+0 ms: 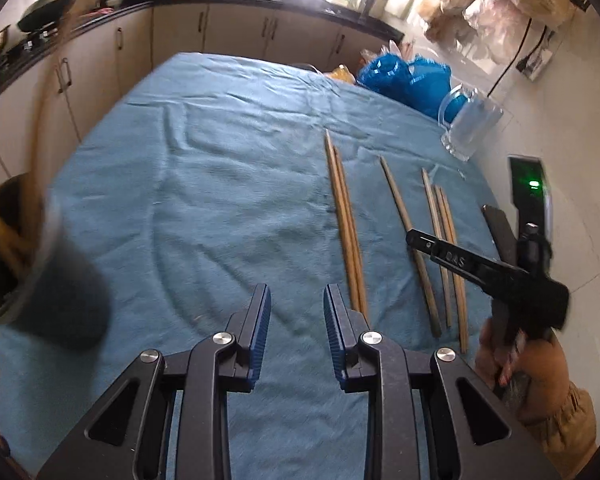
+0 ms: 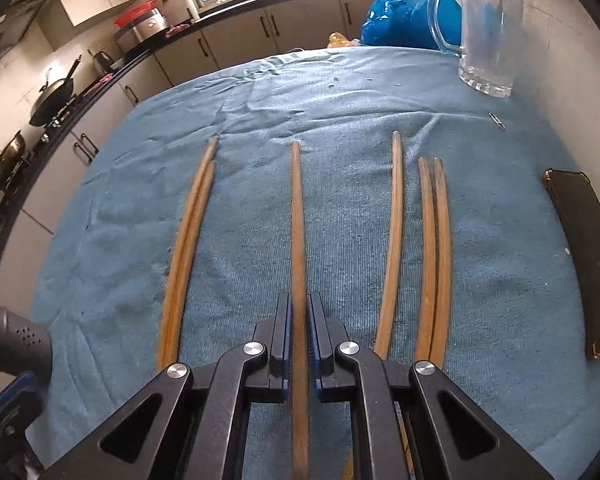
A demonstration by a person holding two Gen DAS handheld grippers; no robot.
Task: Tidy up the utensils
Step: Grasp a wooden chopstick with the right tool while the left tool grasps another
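Note:
Several wooden chopsticks lie lengthwise on a blue cloth [image 1: 204,168]: a pair [image 2: 188,240] at the left, a single one [image 2: 298,220] in the middle, another single [image 2: 396,220] and a pair [image 2: 436,240] at the right. My right gripper [image 2: 299,300] is shut on the middle single chopstick near its thick end, which still rests on the cloth. In the left wrist view the right gripper [image 1: 414,237] reaches in over that chopstick [image 1: 400,208]. My left gripper [image 1: 296,292] is open above bare cloth, beside the left pair [image 1: 346,220]. A dark utensil holder [image 1: 28,264] with chopsticks in it stands blurred at the left.
A clear glass mug [image 2: 488,40] and a blue plastic bag [image 2: 404,16] stand at the far right. A dark flat case [image 2: 580,256] lies along the right edge by the wall. A hand [image 1: 516,360] grips the right tool. Kitchen counters with woks run along the left and back.

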